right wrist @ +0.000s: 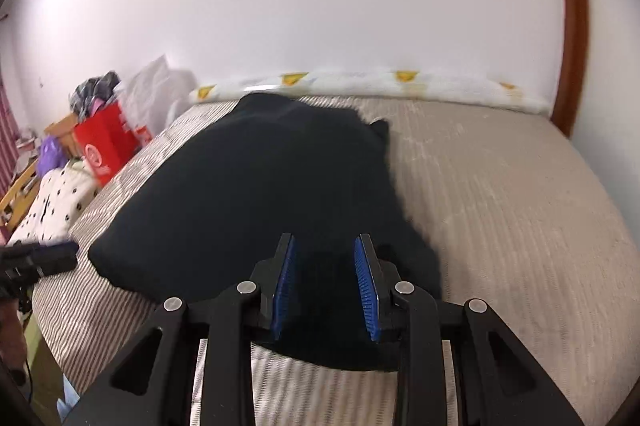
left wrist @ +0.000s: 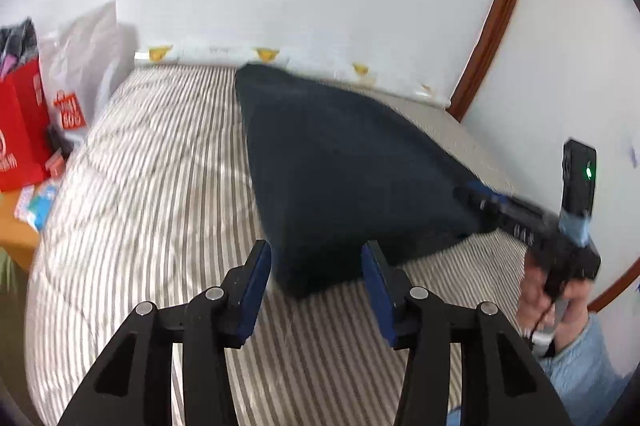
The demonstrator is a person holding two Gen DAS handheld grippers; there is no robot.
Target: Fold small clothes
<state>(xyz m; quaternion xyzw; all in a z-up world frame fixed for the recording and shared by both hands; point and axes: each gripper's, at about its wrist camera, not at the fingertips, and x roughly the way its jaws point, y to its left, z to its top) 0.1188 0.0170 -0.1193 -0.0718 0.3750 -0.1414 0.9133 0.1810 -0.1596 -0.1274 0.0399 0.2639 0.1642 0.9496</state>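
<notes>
Between my right gripper's (right wrist: 325, 286) wide fingers lies the near edge of the dark cloth (right wrist: 260, 193) — long axis running far across the bed (right wrist: 500, 193); my left gripper (left wrist: 316, 290), also wide, hangs just short of its near-left corner.

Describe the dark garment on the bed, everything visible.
The dark garment is black or very dark navy, soft and matte, knit-like. It lies spread on the striped bedcover, edges blurred. The right gripper, open, straddles its near edge; the left gripper, also open, sits just short of a near corner.
</notes>
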